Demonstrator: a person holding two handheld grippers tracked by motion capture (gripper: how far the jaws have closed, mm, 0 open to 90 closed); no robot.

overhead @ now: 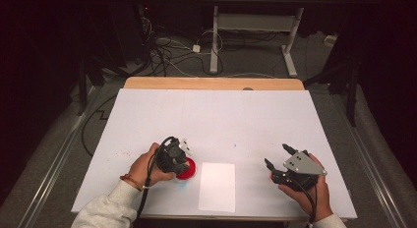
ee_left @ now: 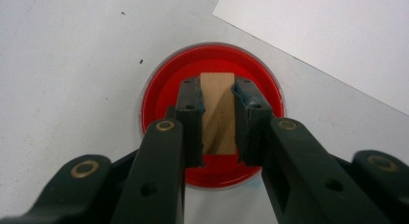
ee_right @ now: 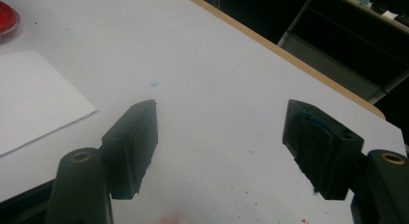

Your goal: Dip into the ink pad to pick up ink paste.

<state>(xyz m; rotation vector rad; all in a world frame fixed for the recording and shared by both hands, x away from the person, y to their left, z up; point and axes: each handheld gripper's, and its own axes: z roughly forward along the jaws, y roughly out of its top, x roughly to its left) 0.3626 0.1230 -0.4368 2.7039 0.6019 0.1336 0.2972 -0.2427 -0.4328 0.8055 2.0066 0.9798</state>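
Observation:
A round red dish with a clear rim sits on the white table, and a small wooden block stands over it. My left gripper is shut on the block, one jaw on each side. From the high view the left gripper points down over the red dish near the front left. My right gripper rests at the front right, open with nothing between its jaws. The right gripper view shows its wide gap over bare table, with the red dish at the far left edge.
A white sheet of paper lies between the two grippers near the front edge. The white table top has a wooden strip along its far edge. Small red and blue specks mark the surface. Another table's legs and cables stand on the floor behind.

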